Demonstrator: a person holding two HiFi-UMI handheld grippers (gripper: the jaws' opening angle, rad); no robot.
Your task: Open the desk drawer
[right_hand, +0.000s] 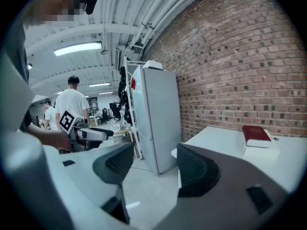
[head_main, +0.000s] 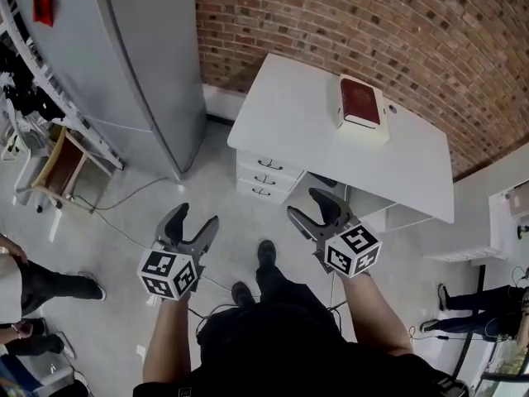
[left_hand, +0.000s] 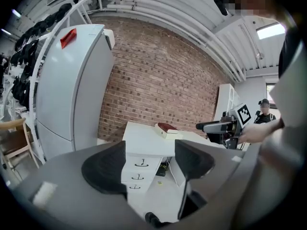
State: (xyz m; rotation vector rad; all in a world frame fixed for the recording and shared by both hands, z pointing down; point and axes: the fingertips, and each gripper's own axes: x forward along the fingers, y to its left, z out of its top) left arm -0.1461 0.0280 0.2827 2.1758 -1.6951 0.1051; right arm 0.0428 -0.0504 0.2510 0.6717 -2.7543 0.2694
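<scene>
Desk drawers (head_main: 263, 177): a stack of three under the left end of the white desk (head_main: 314, 114), all shut, handles small and dim. Red book (head_main: 360, 100) on the desktop, cover print too small to read. Left gripper (head_main: 197, 223) and right gripper (head_main: 304, 205) hang short of the desk, jaws apart and holding nothing. Bare floor (head_main: 149, 197) lies before the drawers. Tall grey unit (head_main: 136, 64), probably a fridge, left of the desk.
</scene>
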